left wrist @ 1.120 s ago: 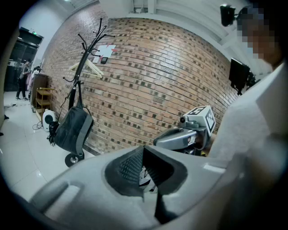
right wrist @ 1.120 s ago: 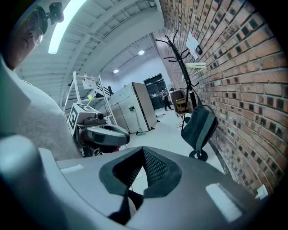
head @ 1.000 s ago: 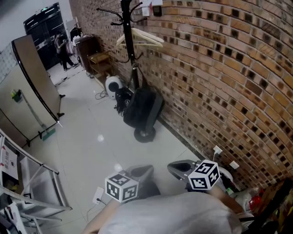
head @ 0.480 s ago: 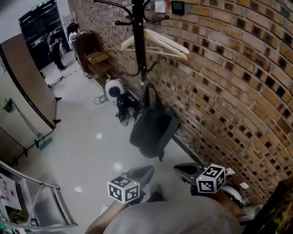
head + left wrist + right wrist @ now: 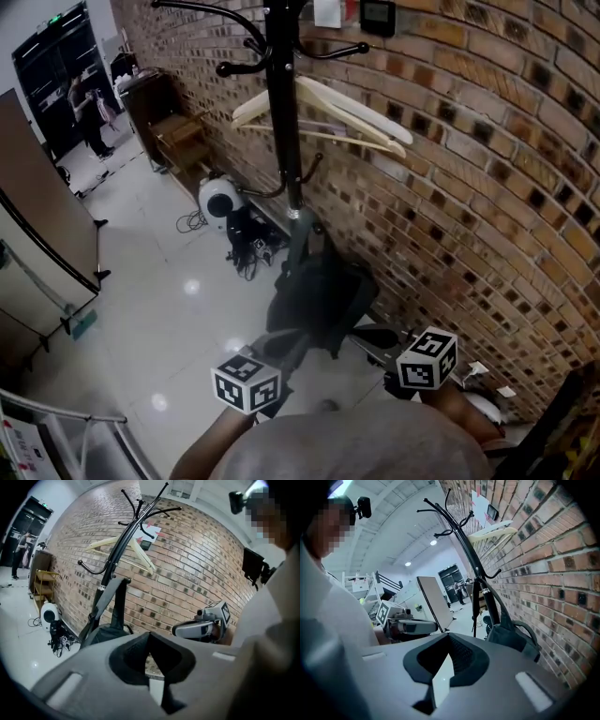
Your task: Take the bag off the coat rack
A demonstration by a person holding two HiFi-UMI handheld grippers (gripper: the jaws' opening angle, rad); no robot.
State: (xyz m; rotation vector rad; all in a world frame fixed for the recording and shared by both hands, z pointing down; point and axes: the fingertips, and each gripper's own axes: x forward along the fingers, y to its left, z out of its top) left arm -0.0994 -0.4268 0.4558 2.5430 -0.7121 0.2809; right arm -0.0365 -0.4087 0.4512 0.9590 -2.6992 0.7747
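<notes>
Facing a brick wall (image 5: 487, 159), with the rack (image 5: 281, 112) standing just before it. Hung low on that rack, against the pole, by a grey strap (image 5: 298, 239): the bag (image 5: 319, 295), dark and slumped (lower edge partly hidden behind the tools in the head view). Higher up, perched on an arm of the rack, a pale hanger (image 5: 347, 112), no part of the job.

Held low, side by side and nearer than all that: left tool (image 5: 286, 345) and right tool (image 5: 373, 337), each with jaws pressed together and gripping nothing. Both near the bag, neither touching it.

Reads as the approach step, with no grasp made yet. Next, most likely: open one tool, bring it to the strap just below its loop, close on it, then lift up and outward until the loop comes free of the rack. Worth steadying the bag with the other tool, to curb any swing into the wall.
</notes>
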